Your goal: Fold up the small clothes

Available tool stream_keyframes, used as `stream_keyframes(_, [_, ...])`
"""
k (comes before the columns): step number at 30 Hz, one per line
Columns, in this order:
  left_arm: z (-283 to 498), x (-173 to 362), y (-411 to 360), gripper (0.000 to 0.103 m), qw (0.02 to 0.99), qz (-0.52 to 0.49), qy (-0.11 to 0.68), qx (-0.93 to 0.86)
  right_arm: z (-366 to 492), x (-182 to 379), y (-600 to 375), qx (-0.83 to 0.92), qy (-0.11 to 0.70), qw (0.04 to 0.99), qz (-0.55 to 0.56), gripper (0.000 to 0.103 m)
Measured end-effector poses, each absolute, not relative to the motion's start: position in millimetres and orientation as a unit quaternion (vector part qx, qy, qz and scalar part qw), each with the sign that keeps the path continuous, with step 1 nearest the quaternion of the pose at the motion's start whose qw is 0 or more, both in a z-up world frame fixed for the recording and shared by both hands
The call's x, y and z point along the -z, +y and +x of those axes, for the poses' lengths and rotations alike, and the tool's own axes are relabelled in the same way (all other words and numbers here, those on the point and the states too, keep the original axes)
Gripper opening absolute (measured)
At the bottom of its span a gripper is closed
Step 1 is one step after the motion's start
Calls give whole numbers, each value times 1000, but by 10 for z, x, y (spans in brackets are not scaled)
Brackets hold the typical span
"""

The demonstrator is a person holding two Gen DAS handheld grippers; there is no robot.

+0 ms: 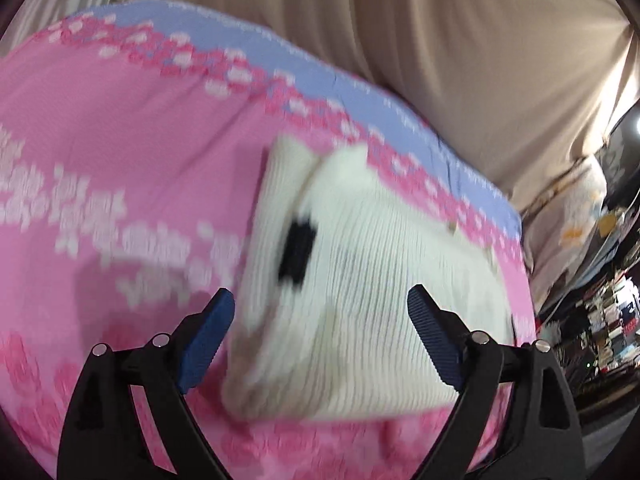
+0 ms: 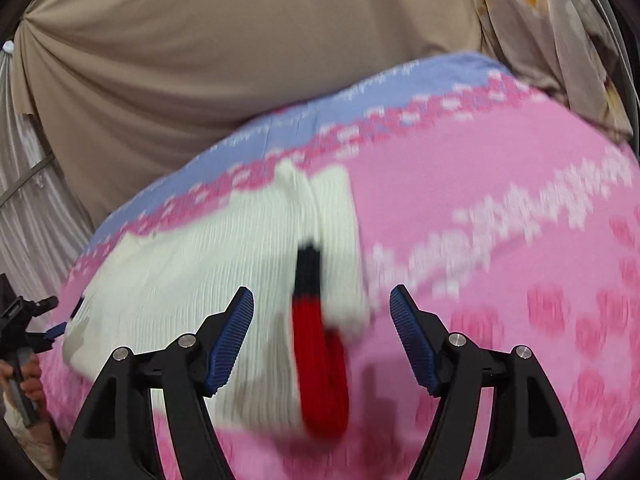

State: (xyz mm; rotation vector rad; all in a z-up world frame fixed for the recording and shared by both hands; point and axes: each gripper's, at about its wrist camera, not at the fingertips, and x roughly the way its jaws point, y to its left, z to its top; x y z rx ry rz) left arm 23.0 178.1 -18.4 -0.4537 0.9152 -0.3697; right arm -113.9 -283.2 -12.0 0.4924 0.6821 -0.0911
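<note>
Cream ribbed-knit small garment (image 1: 360, 280) with black-and-red band (image 2: 316, 344), lying on pink floral bedspread (image 1: 100, 140); left gripper (image 1: 320, 340) and right gripper (image 2: 322, 336) both spread wide above it, holding nothing.

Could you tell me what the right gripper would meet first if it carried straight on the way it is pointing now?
Probably the white knit garment, at its red and black band, which lies between the open fingers of the right gripper. Depth is unclear through the blur.
</note>
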Motion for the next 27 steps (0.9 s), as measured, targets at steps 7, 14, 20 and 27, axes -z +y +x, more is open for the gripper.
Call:
stream_keyframes(7, [111,243,1650,23,861,-177,447,166,-1106,197,-2643,32,349,908,229,9])
stream_keyframes(14, [-96,-11,1947,8,869,-168,440,149,-1624,-231,-2947,-19,261,922,287,7])
stream_keyframes(20, [-144,519,1990,8,835,-158,514,117,-1661,377,-2939,51,390,889,234,7])
stream_keyframes(27, [-127,3,2149,51,872,-201,431,111,-1506,-194,-2999,87,320,922,201,53])
